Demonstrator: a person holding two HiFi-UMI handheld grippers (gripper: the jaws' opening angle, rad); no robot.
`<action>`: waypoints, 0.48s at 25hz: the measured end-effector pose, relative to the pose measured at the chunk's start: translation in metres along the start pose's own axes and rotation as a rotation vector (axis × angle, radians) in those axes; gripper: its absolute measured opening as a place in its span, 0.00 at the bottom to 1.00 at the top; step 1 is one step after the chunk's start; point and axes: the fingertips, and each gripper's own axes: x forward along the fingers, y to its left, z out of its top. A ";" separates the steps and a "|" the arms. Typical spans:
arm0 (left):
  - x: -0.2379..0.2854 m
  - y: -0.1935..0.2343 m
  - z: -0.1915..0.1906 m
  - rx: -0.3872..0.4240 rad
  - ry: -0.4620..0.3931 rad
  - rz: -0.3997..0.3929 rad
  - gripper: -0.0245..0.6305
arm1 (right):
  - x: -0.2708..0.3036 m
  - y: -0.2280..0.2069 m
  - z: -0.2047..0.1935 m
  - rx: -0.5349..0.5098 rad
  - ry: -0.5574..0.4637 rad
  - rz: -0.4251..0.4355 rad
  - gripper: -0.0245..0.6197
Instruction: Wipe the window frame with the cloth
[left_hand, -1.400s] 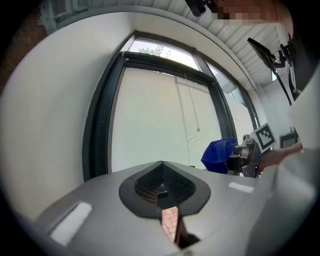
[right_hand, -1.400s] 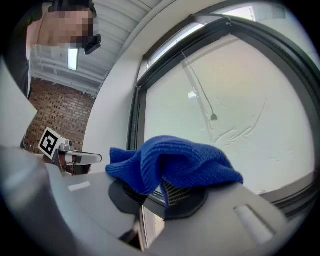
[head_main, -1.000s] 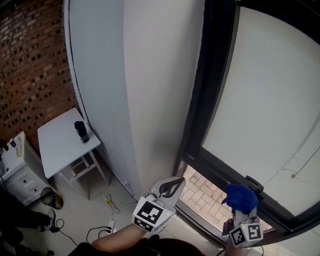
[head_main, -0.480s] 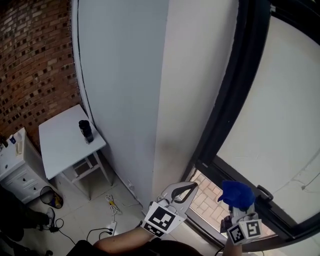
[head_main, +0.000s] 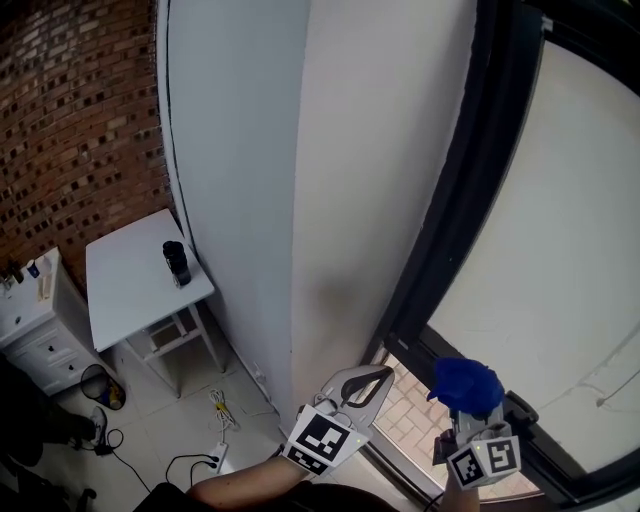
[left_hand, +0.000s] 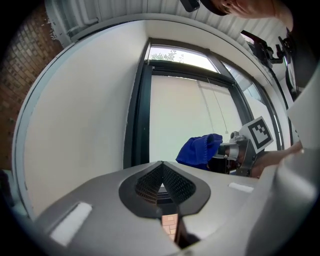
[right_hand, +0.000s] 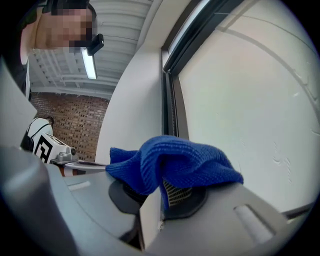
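Observation:
My right gripper (head_main: 466, 405) is shut on a bunched blue cloth (head_main: 462, 385), low at the right of the head view, close to the lower part of the black window frame (head_main: 455, 200). In the right gripper view the blue cloth (right_hand: 170, 165) drapes over my shut jaws, with the black window frame (right_hand: 171, 107) rising just behind it. My left gripper (head_main: 362, 381) is shut and holds nothing, near the bottom of the white wall. The left gripper view shows the frame (left_hand: 139, 115) ahead and the cloth (left_hand: 200, 151) off to the right.
A white wall column (head_main: 300, 180) stands left of the frame. Down at the left are a small white table (head_main: 130, 285) with a dark cup (head_main: 177, 263), a white cabinet (head_main: 25, 320), a brick wall (head_main: 70, 120) and cables (head_main: 215, 440) on the floor.
The head view has shifted so the frame sits further right and steeper. Both grippers stay low in the picture, the right one still carrying the cloth near the frame's lower corner.

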 end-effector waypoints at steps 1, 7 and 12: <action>0.004 0.002 0.002 0.005 0.003 0.016 0.03 | 0.006 -0.003 0.003 0.003 -0.002 0.016 0.12; 0.013 0.007 0.002 0.025 0.017 0.070 0.03 | 0.031 -0.004 0.011 -0.011 -0.023 0.104 0.12; 0.018 0.012 0.002 0.042 0.028 0.086 0.03 | 0.059 0.006 0.025 -0.031 -0.049 0.137 0.12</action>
